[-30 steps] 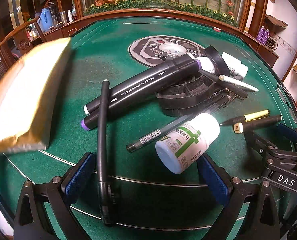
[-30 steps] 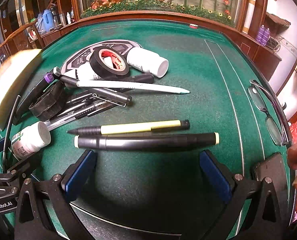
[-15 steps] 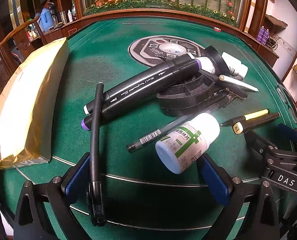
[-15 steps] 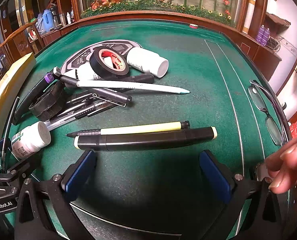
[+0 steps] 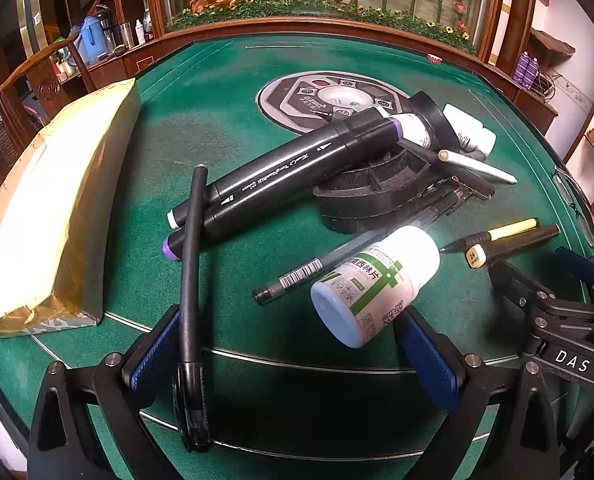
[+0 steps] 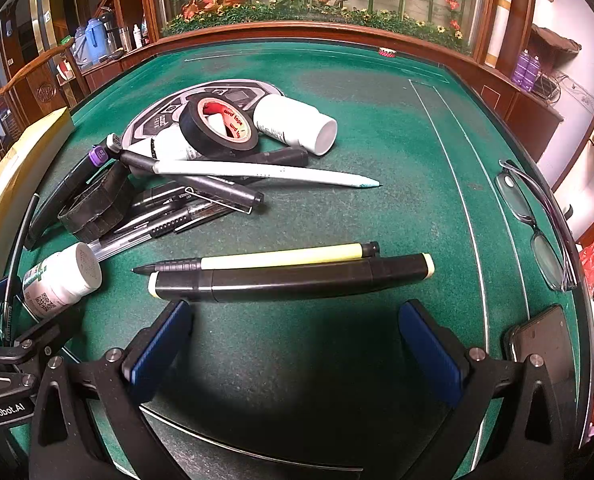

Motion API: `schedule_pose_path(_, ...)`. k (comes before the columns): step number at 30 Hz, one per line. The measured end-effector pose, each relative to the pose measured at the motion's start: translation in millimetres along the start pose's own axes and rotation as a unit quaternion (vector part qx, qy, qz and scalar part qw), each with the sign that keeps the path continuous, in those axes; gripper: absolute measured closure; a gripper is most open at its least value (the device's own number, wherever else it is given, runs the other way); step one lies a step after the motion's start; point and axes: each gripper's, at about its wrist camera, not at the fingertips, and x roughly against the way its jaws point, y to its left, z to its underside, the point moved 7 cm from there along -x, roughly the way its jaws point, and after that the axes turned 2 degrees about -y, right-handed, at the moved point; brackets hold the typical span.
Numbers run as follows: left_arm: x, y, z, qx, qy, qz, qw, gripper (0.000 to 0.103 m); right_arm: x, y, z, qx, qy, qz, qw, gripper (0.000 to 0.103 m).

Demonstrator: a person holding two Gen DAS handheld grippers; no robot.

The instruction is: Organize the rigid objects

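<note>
A pile of pens, markers and bottles lies on the green felt table [image 5: 217, 120]. My left gripper [image 5: 293, 356] is open; a white pill bottle [image 5: 373, 284] lies just ahead between its fingers and a slim black pen [image 5: 189, 280] rests along its left finger. Two black markers [image 5: 281, 184] lean on a black holder [image 5: 377, 192]. My right gripper [image 6: 293, 348] is open just behind a thick black marker [image 6: 293, 278] and a yellow pen [image 6: 277, 258]. Black tape [image 6: 217, 128], a white bottle [image 6: 293, 124] and a white pen [image 6: 265, 172] lie farther back.
A gold-wrapped box [image 5: 45, 216] lies at the table's left. Glasses [image 6: 537, 224] and a phone [image 6: 541, 340] sit near the right edge. A grey control panel [image 5: 329, 96] is set in the table's middle. A wooden rim and planter bound the far side.
The gold box was set down at the left and now lies still. The slim black pen shifted toward the left finger. A hand that appeared at the right edge has withdrawn, leaving the phone.
</note>
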Motion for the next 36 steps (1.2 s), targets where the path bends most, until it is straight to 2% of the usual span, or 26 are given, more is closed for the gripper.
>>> schedule_pose_path(32, 0.1, 0.1, -0.2, 0.0, 0.0, 0.0, 1.0, 0.0, -0.1, 0.2, 0.0, 0.003, 0.0, -0.001, 1.0, 0.0)
schedule_pose_path(36, 0.1, 0.1, -0.3, 0.0, 0.0, 0.0, 1.0, 0.001, 0.1, 2.7, 1.0, 0.058, 0.008, -0.045, 0.997, 0.0)
